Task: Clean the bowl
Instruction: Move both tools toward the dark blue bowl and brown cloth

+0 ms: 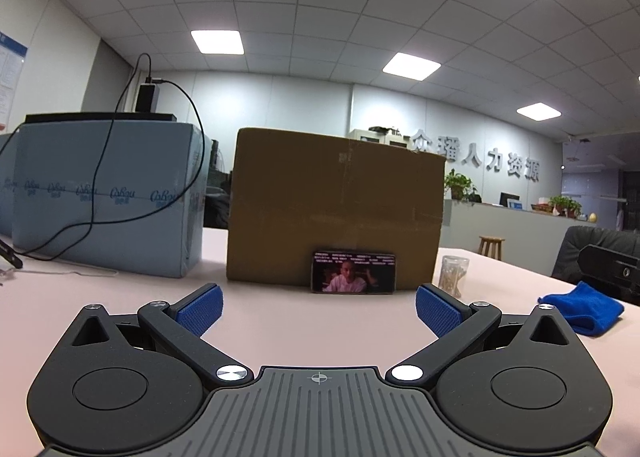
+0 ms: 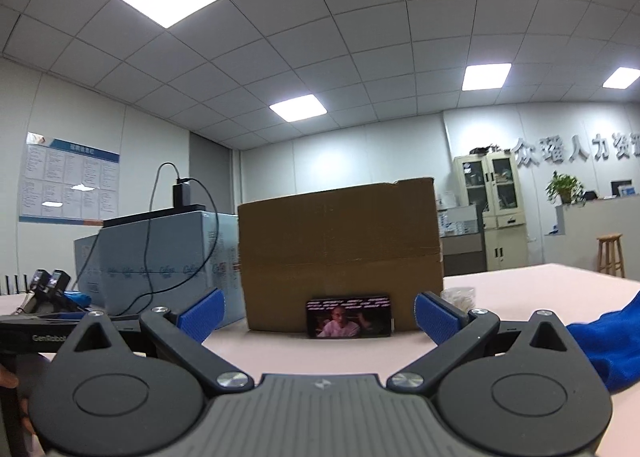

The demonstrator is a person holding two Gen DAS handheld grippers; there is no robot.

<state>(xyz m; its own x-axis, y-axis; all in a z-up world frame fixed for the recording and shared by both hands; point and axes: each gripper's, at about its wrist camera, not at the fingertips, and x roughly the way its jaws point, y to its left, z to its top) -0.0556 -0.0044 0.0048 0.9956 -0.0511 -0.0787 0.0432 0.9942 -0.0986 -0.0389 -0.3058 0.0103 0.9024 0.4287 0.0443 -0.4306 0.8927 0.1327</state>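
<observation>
The left gripper [image 1: 319, 307] has its blue pads [image 1: 200, 309] spread wide apart with nothing between them. The right gripper [image 2: 318, 315] is in the same condition: pads [image 2: 201, 315] apart, no load.

Both grippers sit low over the pink table [image 1: 280, 321], facing a phone [image 1: 353, 272] at 12 o'clock, propped on its long edge against a cardboard box [image 1: 336, 205]. A clear jar [image 1: 453, 275] of small sticks stands at 1 o'clock in the left wrist view. A blue cloth [image 1: 582, 309] lies on the table at 3 o'clock in that view; in the right wrist view it lies just beside the right finger, also at 3 o'clock. A wrapped blue carton [image 1: 108, 197] with a black cable draped over it stands at 10 o'clock.

Task thing: the bowl does not appear in either view, so its location, heading and long axis cannot be determined.

Progress, as a judgement: no cleaning step appears done. The cloth is not gripped and no bowl is held. Remaining: take up the cloth, locate and steady the bowl, wipe it.
</observation>
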